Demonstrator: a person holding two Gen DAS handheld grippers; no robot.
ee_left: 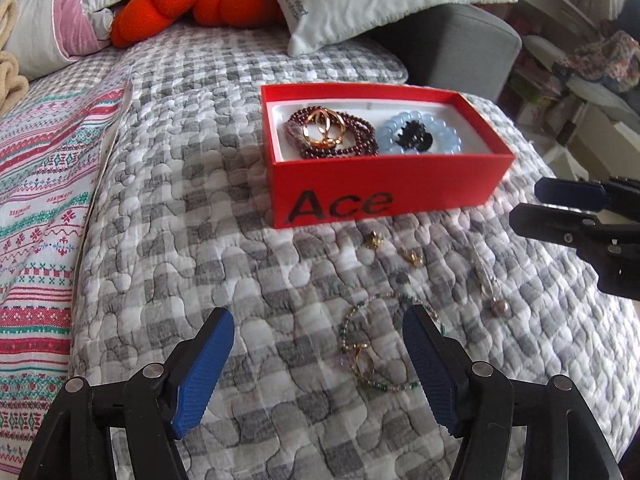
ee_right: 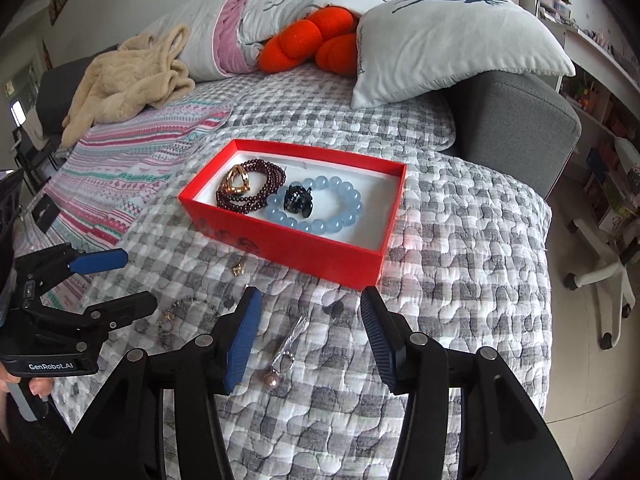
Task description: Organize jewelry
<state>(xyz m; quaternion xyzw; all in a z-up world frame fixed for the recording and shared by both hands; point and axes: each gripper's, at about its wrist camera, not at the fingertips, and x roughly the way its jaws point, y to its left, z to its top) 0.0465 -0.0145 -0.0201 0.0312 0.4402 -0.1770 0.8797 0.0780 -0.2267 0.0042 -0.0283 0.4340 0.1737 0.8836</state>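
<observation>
A red box (ee_left: pixel 384 188) (ee_right: pixel 280 240) on the quilt holds a dark red bead bracelet (ee_left: pixel 360 148) (ee_right: pixel 264 184) with a gold piece (ee_left: pixel 324 128) on it, and a pale blue bead bracelet (ee_left: pixel 440 136) (ee_right: pixel 344 216) around a black charm (ee_right: pixel 298 200). On the quilt in front lie two small gold earrings (ee_left: pixel 374 239) (ee_left: pixel 414 258), a green bead bracelet (ee_left: pixel 372 352) and a pearl pendant chain (ee_left: pixel 492 284) (ee_right: pixel 280 364). My left gripper (ee_left: pixel 318 330) is open above the green bracelet. My right gripper (ee_right: pixel 310 308) is open above the pendant.
Pillows (ee_right: pixel 452 36), an orange plush (ee_right: pixel 316 40) and a beige garment (ee_right: pixel 132 80) lie at the back of the bed. A striped blanket (ee_left: pixel 44 184) covers the left side. A grey armrest (ee_right: pixel 516 128) and a white chair base (ee_right: pixel 600 276) stand at the right.
</observation>
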